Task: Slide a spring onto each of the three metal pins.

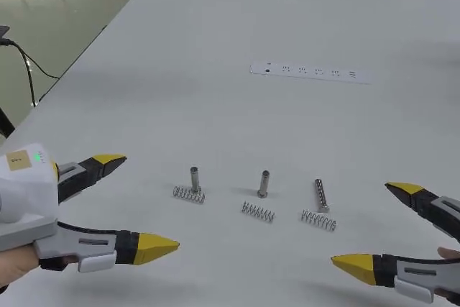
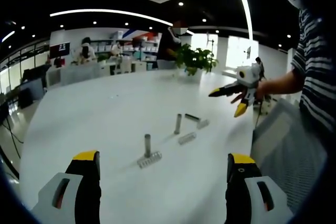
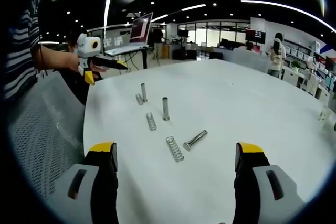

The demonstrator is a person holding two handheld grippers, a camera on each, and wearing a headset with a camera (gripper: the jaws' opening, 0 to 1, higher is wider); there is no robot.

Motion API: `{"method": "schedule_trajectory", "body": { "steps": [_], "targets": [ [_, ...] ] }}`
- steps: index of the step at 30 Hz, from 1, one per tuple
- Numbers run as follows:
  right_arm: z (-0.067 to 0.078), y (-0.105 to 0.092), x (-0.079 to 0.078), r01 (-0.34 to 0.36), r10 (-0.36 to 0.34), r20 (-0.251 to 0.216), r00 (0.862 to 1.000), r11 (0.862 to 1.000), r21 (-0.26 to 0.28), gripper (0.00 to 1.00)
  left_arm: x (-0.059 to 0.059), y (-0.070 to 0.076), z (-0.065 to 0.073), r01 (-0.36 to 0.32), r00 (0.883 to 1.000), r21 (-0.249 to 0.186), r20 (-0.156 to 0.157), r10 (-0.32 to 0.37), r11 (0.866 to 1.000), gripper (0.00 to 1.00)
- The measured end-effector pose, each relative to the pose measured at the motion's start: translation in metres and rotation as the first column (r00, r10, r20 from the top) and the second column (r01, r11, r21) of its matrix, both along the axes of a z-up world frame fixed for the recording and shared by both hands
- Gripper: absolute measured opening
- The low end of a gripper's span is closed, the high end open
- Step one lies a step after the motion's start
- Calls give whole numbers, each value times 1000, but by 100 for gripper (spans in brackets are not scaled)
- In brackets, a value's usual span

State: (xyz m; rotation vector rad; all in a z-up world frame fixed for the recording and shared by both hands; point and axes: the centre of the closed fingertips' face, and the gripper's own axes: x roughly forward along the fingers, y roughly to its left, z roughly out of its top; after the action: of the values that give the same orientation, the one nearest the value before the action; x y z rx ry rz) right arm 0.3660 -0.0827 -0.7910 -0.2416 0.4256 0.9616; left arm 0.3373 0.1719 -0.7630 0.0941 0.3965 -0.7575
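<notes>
Head view, left tongs (image 1: 152, 202), right tongs (image 1: 359, 222) flank pins (image 1: 264, 183)

The left gripper (image 1: 149, 203) was held low at the person's left, its yellow-tipped jaws spread wide and pointing inward to the right, with a hand (image 1: 13, 269) around its grip. The right gripper (image 1: 361, 222) mirrored it on the other side, jaws equally wide apart and pointing left.
</notes>
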Motion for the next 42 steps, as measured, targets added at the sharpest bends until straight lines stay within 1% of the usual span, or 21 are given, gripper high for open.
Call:
{"method": "schedule_trajectory", "body": {
  "steps": [4, 9, 16, 18, 20, 21, 22, 23, 24, 26, 28, 30, 42],
  "targets": [
    [1, 1, 1, -2, 2, 5, 1000, 1000, 2, 92, 0, -2, 4, 5, 1000, -3, 7, -5, 1000, 98],
    [1, 3, 2, -4, 4, 3, 1000, 1000, 5, 91, 2, -2, 3, 10, 1000, 2, 7, -10, 1000, 98],
    [3, 2, 4, -5, 5, 13, 1000, 1000, 3, 90, 3, -1, 5, 13, 1000, 3, 9, -13, 1000, 98],
    [3, 2, 4, -4, 4, 11, 1000, 1000, 5, 90, 4, -1, 6, 13, 1000, 1, 14, -13, 1000, 98],
    [3, 2, 4, 1, -1, 10, 1000, 1000, 7, 91, 4, -2, 6, 13, 1000, -3, 12, -13, 1000, 98],
    [3, 1, 5, 10, -10, 20, 1000, 1000, 4, 94, 4, -2, 6, 12, 1000, -3, 13, -12, 1000, 98],
    [3, 1, 6, 13, -13, 20, 1000, 1000, 8, 97, 4, -2, 6, 13, 1000, -3, 13, -13, 1000, 98],
    [3, 0, 6, 16, -16, 19, 1000, 1000, 13, 98, 5, -2, 6, 13, 1000, -3, 13, -13, 1000, 98],
    [3, 0, 5, 19, -19, 12, 1000, 1000, 15, 98, 5, -3, 6, 13, 1000, -3, 13, -13, 1000, 98],
    [2, -1, 5, 20, -21, 15, 1000, 1000, 12, 99, 5, -3, 6, 15, 1000, -1, 13, -15, 1000, 98],
    [1, -2, 4, 21, -21, 8, 1000, 1000, 10, 99, 5, -3, 6, 14, 1000, -5, 13, -14, 1000, 98],
    [-2, -4, 2, 25, -25, -9, 1000, 1000, 0, 99, 6, -3, 6, 13, 1000, -5, 13, -13, 1000, 98],
    [-5, -8, -2, 30, -30, -21, 999, 1000, -6, 99, 7, 0, 3, 9, 1000, -3, 7, -9, 1000, 98]
  ]
}}
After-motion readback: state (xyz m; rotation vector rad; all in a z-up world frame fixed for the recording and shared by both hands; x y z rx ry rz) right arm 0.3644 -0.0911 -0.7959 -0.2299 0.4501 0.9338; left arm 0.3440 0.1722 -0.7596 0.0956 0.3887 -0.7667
